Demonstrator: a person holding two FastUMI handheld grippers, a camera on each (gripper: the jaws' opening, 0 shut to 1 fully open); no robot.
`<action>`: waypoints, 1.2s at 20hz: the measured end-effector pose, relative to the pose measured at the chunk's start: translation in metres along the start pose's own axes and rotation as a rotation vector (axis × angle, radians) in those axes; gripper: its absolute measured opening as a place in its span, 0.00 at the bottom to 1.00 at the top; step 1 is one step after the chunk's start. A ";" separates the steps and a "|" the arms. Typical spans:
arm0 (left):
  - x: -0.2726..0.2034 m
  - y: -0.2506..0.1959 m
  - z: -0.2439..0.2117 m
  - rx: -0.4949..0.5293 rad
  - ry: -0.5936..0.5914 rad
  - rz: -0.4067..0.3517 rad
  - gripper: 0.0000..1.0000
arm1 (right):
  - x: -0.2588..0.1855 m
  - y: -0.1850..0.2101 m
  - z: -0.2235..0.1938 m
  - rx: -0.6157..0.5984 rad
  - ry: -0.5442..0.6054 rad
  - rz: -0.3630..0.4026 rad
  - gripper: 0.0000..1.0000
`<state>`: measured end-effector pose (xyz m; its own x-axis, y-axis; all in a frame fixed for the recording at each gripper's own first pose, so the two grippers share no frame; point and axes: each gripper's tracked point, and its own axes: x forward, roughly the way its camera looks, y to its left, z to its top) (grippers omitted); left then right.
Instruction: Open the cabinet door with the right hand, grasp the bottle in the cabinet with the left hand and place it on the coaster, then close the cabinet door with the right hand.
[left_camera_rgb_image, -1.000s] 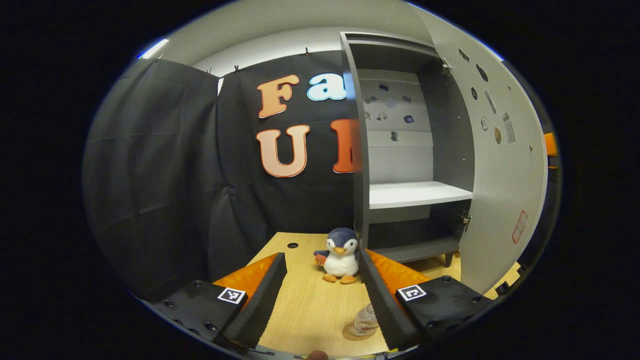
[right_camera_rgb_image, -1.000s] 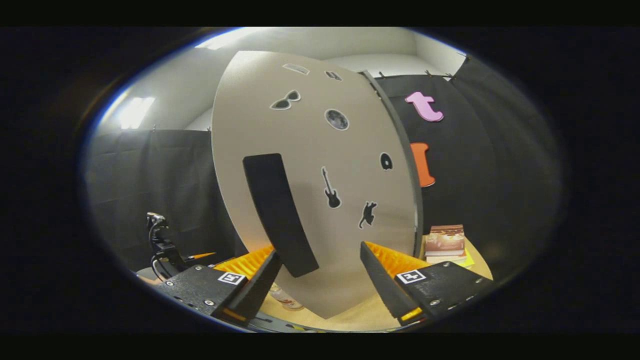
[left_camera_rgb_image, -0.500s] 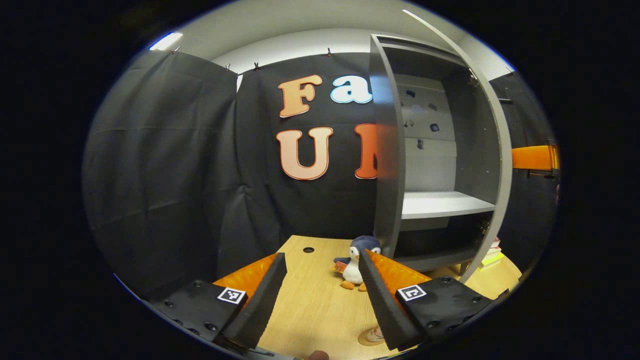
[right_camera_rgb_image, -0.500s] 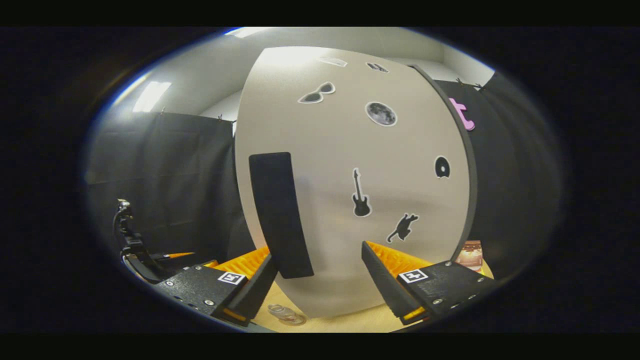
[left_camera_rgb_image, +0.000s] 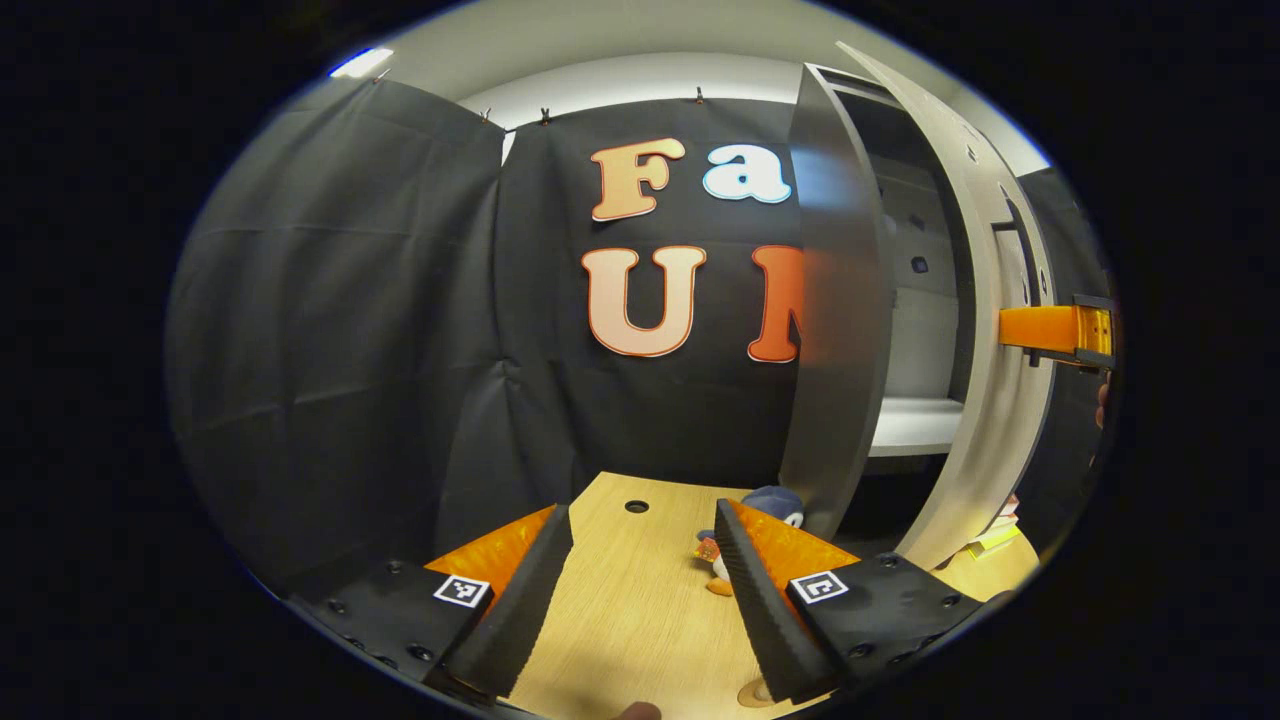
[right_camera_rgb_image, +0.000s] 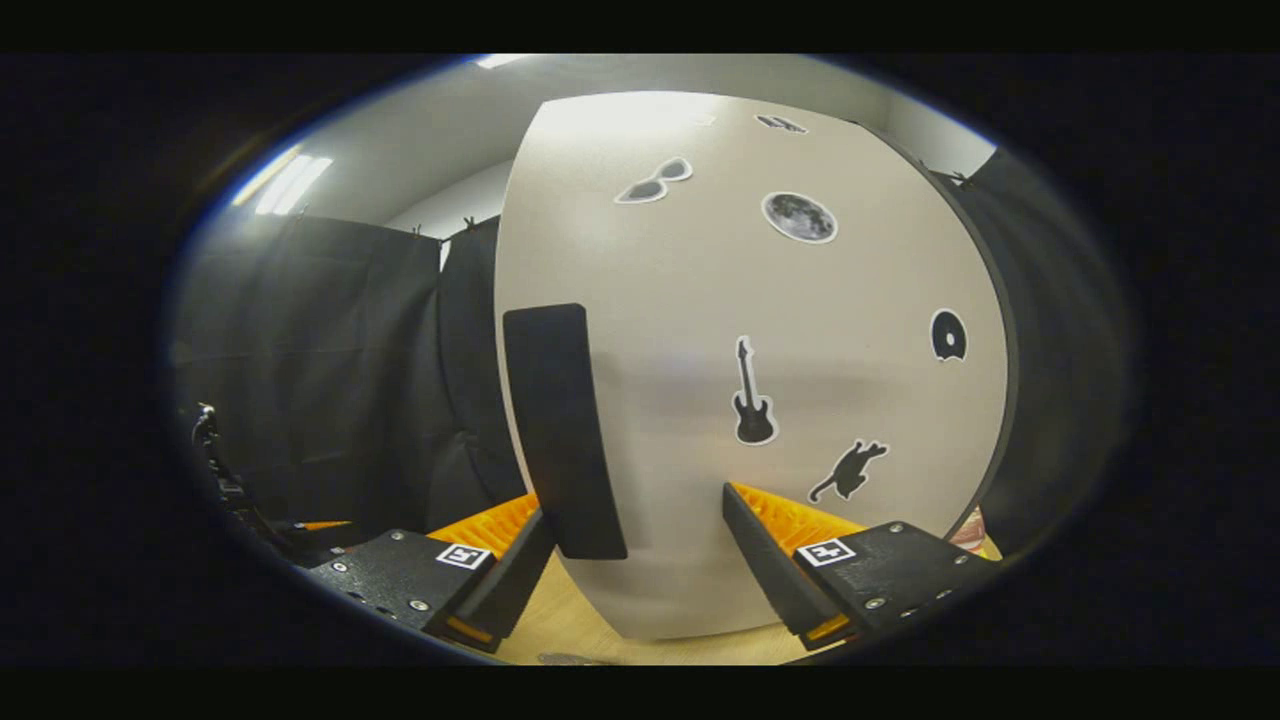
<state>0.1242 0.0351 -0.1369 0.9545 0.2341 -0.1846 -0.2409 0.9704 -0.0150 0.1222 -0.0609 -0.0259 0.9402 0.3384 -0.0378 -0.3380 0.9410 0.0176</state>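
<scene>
The grey cabinet (left_camera_rgb_image: 840, 330) stands at the right of the left gripper view, its door (left_camera_rgb_image: 985, 380) swung most of the way toward it, leaving a narrow gap onto a white shelf (left_camera_rgb_image: 915, 425). In the right gripper view the door's sticker-covered face (right_camera_rgb_image: 750, 330) is close ahead, with its black handle (right_camera_rgb_image: 560, 430) just above the left finger. My right gripper (right_camera_rgb_image: 635, 505) is open against the door and also appears far off as the right gripper (left_camera_rgb_image: 1060, 330). My left gripper (left_camera_rgb_image: 642, 515) is open over the table. A sliver of the coaster (left_camera_rgb_image: 752, 692) peeks beside its right finger. The bottle's top (right_camera_rgb_image: 565, 658) barely shows.
A plush penguin (left_camera_rgb_image: 775, 500) sits on the wooden table (left_camera_rgb_image: 620, 610) by the cabinet's foot, half hidden by my left gripper's right finger. Books (left_camera_rgb_image: 990, 535) lie past the door's lower edge. Black cloth walls close the left and back.
The door has swung steadily toward shut, with the right gripper following it. The left gripper view has shifted so the cabinet moved right, and the bottle on the coaster slid behind the right finger.
</scene>
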 end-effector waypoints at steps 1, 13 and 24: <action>0.008 0.001 -0.002 -0.007 0.004 -0.004 0.96 | 0.000 0.003 -0.003 -0.005 -0.003 -0.015 0.96; 0.073 -0.028 -0.017 -0.029 0.040 -0.117 0.96 | 0.025 -0.002 -0.006 -0.055 -0.045 -0.147 0.98; 0.071 -0.046 -0.003 -0.025 0.019 -0.180 0.96 | 0.027 -0.002 -0.011 -0.022 -0.036 -0.162 0.97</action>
<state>0.2022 0.0070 -0.1518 0.9791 0.0555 -0.1958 -0.0712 0.9947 -0.0739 0.1480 -0.0539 -0.0376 0.9832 0.1824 -0.0029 -0.1824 0.9832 -0.0077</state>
